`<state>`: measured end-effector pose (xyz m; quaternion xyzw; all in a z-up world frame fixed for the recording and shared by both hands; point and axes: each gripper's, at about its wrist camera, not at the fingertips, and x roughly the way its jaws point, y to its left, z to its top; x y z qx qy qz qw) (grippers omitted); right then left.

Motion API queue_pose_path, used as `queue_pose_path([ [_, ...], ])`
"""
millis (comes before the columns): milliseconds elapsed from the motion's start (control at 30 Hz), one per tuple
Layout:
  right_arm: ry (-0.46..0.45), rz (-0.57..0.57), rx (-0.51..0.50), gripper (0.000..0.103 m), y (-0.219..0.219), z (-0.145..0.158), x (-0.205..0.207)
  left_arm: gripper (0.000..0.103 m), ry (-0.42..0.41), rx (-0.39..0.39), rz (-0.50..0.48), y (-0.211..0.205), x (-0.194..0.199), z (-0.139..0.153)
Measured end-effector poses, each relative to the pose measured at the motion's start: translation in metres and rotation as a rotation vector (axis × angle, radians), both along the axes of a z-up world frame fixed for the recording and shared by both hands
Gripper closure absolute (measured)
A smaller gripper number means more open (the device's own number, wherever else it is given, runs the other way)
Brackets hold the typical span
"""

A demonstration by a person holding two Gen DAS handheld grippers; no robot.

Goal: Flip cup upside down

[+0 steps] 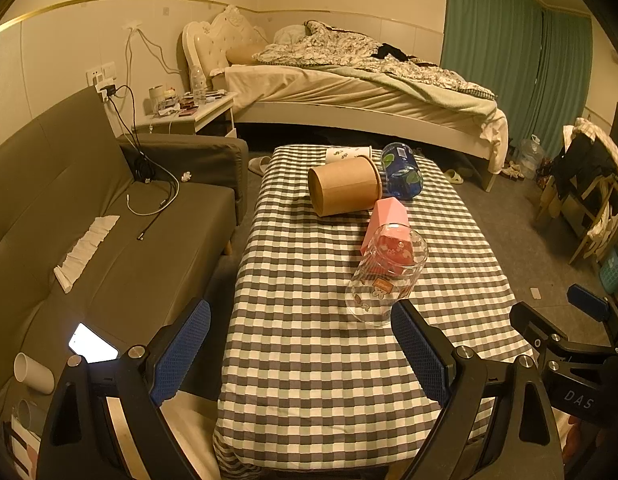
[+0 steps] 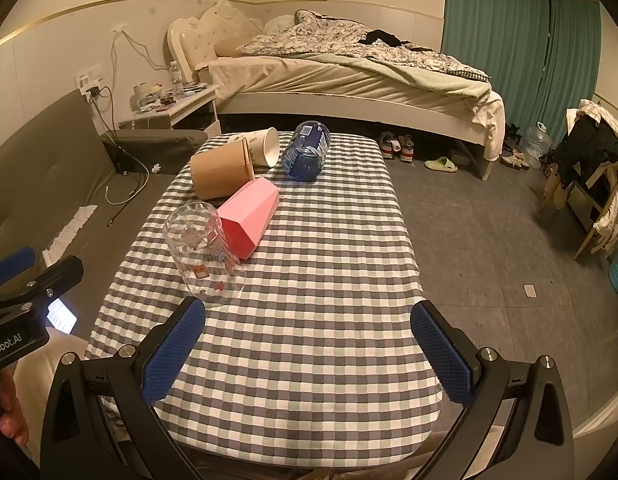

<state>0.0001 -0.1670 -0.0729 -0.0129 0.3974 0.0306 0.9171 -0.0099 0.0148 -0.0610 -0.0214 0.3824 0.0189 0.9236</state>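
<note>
A clear glass cup (image 1: 383,276) with small cartoon prints lies on its side on the checked tablecloth (image 1: 309,360); it also shows in the right wrist view (image 2: 203,254). Behind it lie a pink cup (image 1: 383,222), a brown paper cup (image 1: 343,184), a blue patterned cup (image 1: 401,170) and a white paper cup (image 1: 349,153), all on their sides. My left gripper (image 1: 301,356) is open and empty, its right finger just in front of the glass cup. My right gripper (image 2: 307,354) is open and empty, its left finger near the glass cup's base.
A grey sofa (image 1: 69,208) with cables, a folded tissue and a lit phone (image 1: 93,344) stands left of the table. A bed (image 1: 349,84) and nightstand (image 1: 189,112) are behind. A chair with clothes (image 2: 589,168) stands right. Shoes lie on the floor.
</note>
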Motion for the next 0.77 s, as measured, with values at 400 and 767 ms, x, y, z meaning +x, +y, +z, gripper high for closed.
queue_pose_path([
  [400,0.002,-0.004,-0.002,0.0,-0.0002,-0.0002,-0.0016,0.009,0.001,0.0,-0.001,0.0003,0.0001,0.0],
  [767,0.007,-0.005,-0.005,0.0,0.0015,-0.001,-0.0025,0.009,-0.003,0.001,0.015,0.0011,-0.005,-0.0033],
])
